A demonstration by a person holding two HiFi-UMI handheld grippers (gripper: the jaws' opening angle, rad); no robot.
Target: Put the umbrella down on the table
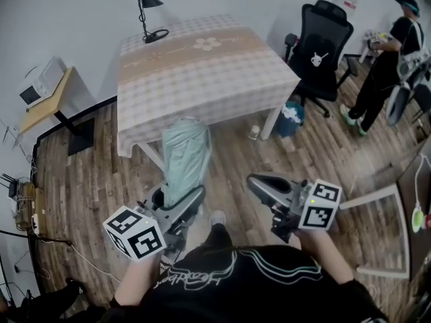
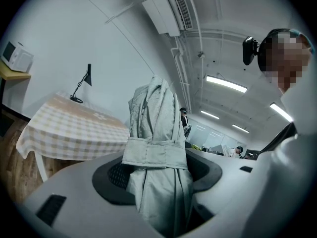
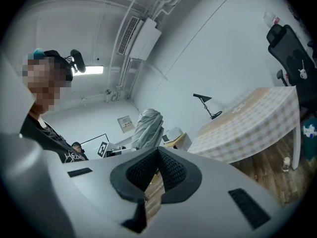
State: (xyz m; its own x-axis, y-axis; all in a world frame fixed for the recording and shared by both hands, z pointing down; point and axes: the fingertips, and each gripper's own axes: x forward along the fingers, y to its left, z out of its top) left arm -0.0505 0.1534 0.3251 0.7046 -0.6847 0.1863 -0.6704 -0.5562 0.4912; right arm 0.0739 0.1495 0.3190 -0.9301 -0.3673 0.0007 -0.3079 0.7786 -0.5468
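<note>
A folded pale green umbrella (image 1: 185,157) stands upright in my left gripper (image 1: 180,200), which is shut on its lower part, just below the wrap strap. In the left gripper view the umbrella (image 2: 156,133) fills the space between the pads of the left gripper (image 2: 156,170). My right gripper (image 1: 259,180) hovers to the right of it, apart from the umbrella, with its jaws together and nothing in them. From the right gripper (image 3: 157,155) the umbrella (image 3: 147,128) shows beyond the tips. The checked-cloth table (image 1: 202,66) stands ahead, above the wooden floor.
A black desk lamp (image 1: 145,15) stands at the table's far left corner. A black office chair (image 1: 323,46) and a blue bin (image 1: 291,118) are right of the table, with a person (image 1: 387,66) beyond. A microwave (image 1: 40,83) sits on a side table at left.
</note>
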